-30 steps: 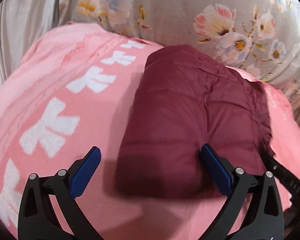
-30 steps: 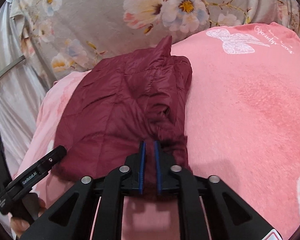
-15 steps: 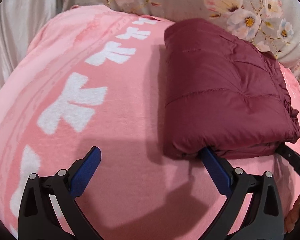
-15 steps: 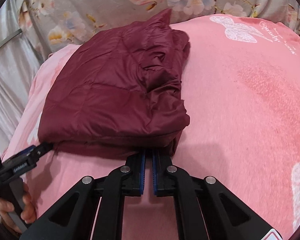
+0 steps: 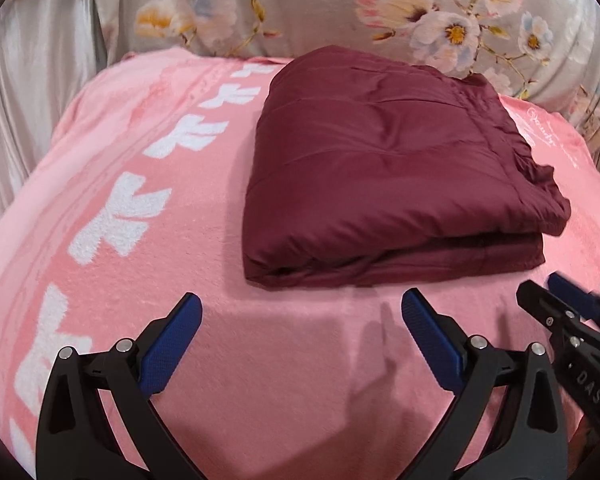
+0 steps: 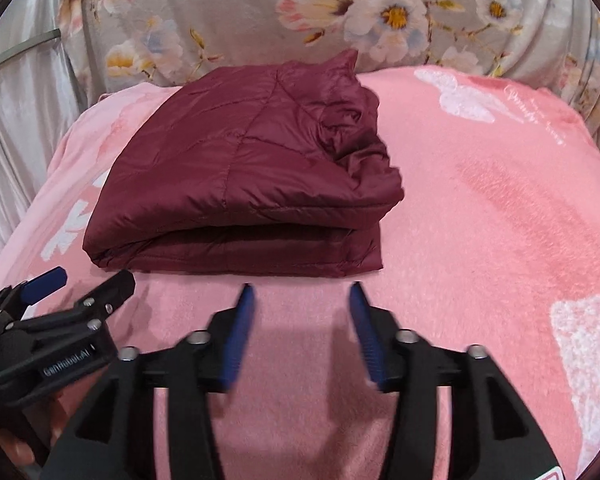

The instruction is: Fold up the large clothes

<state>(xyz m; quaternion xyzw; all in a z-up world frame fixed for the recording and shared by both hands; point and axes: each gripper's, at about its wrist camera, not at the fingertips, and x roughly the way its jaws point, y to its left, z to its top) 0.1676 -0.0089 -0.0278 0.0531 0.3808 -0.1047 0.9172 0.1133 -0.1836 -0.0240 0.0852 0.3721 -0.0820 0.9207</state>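
Surface: pink blanket [image 5: 148, 240] with white motifs, spread over a bed; grey floral fabric [image 6: 236, 12] rises behind it, pale satin drape [image 5: 28, 92] to the left side

Maroon quilted jacket [image 5: 384, 160] lies folded into a thick rectangular bundle on the blanket, toward the far left part in the right wrist view [image 6: 244, 168]. Layered fold edge faces the cameras; one corner on its right side rumpled, a small peak of cloth at the far edge

No containers in view

Left gripper [image 5: 300, 340] spread wide, holding nothing, just short of the jacket's near edge. Right gripper [image 6: 300, 332] parted, empty, also apart from the near edge; its tip shows at the left view's right margin

Bare blanket between grippers and jacket, and a broad stretch to the jacket's right
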